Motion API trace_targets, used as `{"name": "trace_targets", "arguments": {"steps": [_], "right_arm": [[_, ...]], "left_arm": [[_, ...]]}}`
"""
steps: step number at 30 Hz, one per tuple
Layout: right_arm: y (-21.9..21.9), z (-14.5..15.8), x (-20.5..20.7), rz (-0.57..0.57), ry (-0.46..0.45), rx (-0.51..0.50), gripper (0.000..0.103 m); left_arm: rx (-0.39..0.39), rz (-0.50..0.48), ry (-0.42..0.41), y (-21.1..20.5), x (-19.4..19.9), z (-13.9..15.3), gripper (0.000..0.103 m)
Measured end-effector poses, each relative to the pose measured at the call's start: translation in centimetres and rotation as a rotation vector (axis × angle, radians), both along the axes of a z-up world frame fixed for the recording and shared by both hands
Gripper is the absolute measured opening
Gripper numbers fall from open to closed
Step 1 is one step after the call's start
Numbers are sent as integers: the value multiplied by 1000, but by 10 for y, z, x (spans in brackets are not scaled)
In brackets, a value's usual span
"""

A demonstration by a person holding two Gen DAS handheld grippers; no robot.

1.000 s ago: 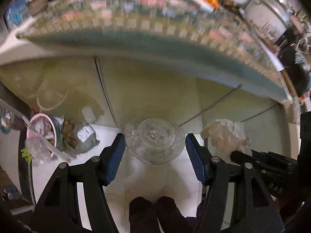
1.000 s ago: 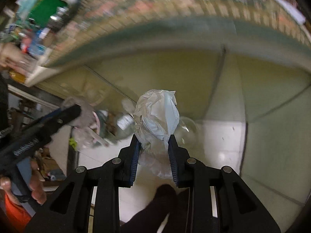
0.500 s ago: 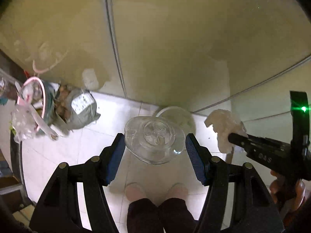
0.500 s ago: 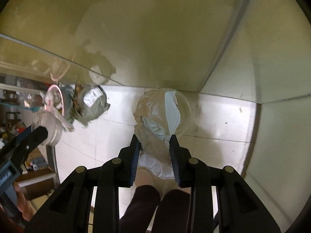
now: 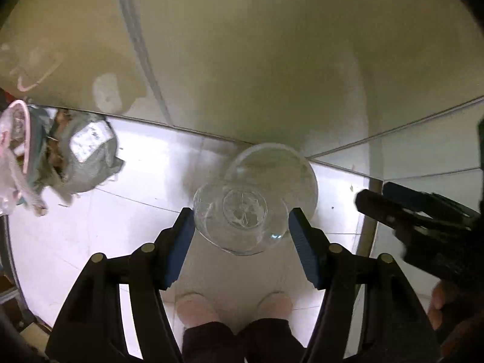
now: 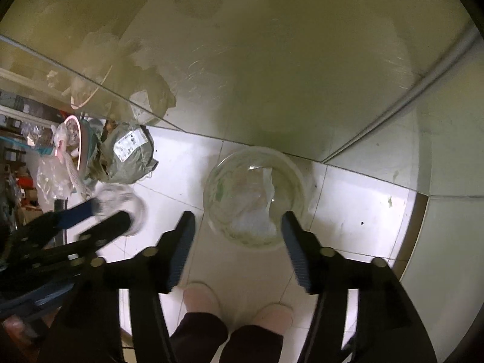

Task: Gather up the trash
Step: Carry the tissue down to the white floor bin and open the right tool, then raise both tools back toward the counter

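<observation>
Your left tongs (image 5: 240, 222) grip a clear plastic lid (image 5: 239, 217) just above the clear tub (image 6: 255, 196) on the floor, while your right tongs (image 6: 237, 231) are opening over the crumpled paper (image 6: 254, 202) inside it.

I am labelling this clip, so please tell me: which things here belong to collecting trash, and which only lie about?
Job: clear plastic lid, crumpled paper, clear container.
Lying about: grey bag, pink-rimmed basket, pink slippers.
</observation>
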State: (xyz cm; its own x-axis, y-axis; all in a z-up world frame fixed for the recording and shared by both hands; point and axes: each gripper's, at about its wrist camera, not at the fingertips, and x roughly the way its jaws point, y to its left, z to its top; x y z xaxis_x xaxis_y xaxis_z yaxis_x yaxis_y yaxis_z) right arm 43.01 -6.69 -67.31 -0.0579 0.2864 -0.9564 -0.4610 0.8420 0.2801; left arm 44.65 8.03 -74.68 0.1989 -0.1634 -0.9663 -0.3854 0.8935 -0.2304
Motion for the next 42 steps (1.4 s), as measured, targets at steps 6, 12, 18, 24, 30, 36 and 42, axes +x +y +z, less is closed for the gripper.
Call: {"name": "trace_targets", "arguments": {"steps": [6, 12, 18, 24, 30, 36, 42], "right_arm": [[-17, 11, 3, -32, -51, -20, 57], [-30, 39, 2, -77, -72, -2, 57], [-37, 92, 0, -120, -94, 41, 57], [-29, 173, -9, -137, -127, 78, 57], [-27, 283, -20, -160, -205, 125, 57], [-36, 404, -32, -211, -338, 180, 57], [-45, 508, -50, -251, -508, 223, 57]], "left_arm": [[-65, -47, 7, -23, 22, -22, 63], [-28, -97, 3, -32, 29, -14, 63], [-3, -94, -7, -24, 18, 37, 63], [49, -107, -68, -12, -3, 147, 63], [110, -133, -186, -3, -18, 291, 63], [144, -144, -346, 8, -37, 426, 63], [189, -150, -546, 17, -56, 548, 63]]}}
